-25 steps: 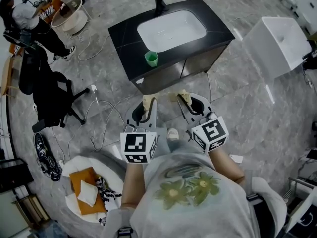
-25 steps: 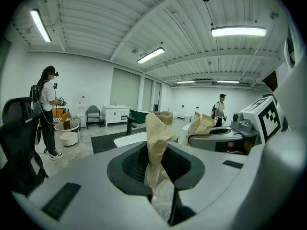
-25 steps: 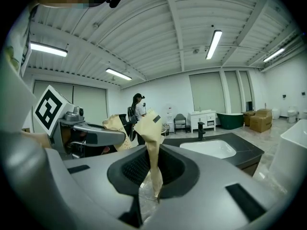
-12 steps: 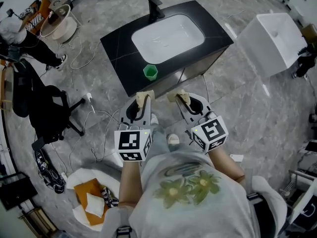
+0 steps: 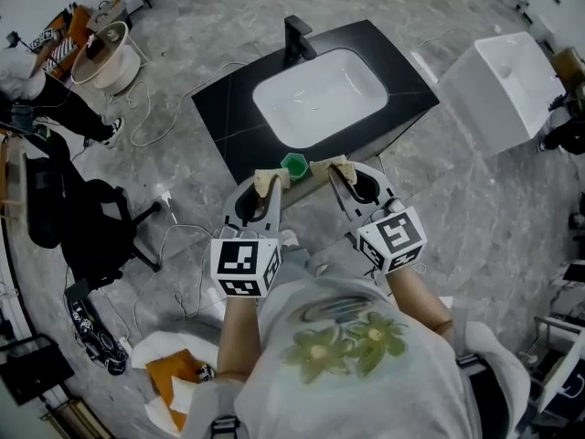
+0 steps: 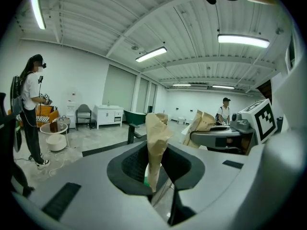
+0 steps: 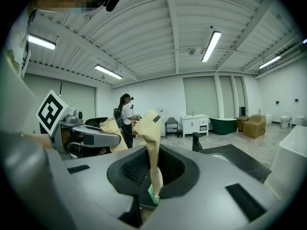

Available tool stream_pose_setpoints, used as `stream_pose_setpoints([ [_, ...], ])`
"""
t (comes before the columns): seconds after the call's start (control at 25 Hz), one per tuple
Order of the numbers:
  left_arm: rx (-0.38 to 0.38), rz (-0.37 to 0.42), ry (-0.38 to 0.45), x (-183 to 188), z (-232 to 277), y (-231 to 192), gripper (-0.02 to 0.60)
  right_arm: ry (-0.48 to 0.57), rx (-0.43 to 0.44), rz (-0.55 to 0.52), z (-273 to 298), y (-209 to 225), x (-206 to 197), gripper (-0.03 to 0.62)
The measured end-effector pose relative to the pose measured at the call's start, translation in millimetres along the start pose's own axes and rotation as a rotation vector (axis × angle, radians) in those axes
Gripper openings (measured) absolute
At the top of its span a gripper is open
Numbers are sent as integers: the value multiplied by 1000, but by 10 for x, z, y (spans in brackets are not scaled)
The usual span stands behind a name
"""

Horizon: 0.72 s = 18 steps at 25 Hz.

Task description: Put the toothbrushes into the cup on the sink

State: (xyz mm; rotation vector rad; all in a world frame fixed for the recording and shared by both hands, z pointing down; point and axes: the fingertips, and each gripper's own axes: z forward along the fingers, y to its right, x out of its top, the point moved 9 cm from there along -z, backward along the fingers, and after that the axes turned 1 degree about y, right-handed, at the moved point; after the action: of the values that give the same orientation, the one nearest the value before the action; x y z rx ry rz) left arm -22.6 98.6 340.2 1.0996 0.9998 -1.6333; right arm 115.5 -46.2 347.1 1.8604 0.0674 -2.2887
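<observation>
Countertop (image 5: 224, 122) lies black around white basin (image 5: 320, 85), above grey marbled floor (image 5: 475, 199)

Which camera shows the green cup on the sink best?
The head view: the green cup shows from above at the counter's front edge. The left gripper view catches only a green sliver below its jaws; the right, another sliver.

A grey marbled floor (image 5: 164, 144) lies under a black chair (image 5: 66, 213). White cables (image 5: 170, 210) trail just right of the chair, and a round white tub (image 5: 108, 53) stands beyond it. Well to the chair's right is a white block (image 5: 498, 80). Overhead, the ribbed white ceiling (image 7: 144, 42) carries tube lights (image 7: 211, 46).
</observation>
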Motion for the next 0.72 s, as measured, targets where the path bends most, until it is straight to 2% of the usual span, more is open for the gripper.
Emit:
stream_pose_setpoints([
  [0.28, -45, -2, -10, 82, 194, -252, 87, -9, -32, 9, 296, 51, 33, 58],
  [0.72, -91, -34, -26, 2, 357, -467, 87, -38, -49, 31, 567, 50, -75, 58],
])
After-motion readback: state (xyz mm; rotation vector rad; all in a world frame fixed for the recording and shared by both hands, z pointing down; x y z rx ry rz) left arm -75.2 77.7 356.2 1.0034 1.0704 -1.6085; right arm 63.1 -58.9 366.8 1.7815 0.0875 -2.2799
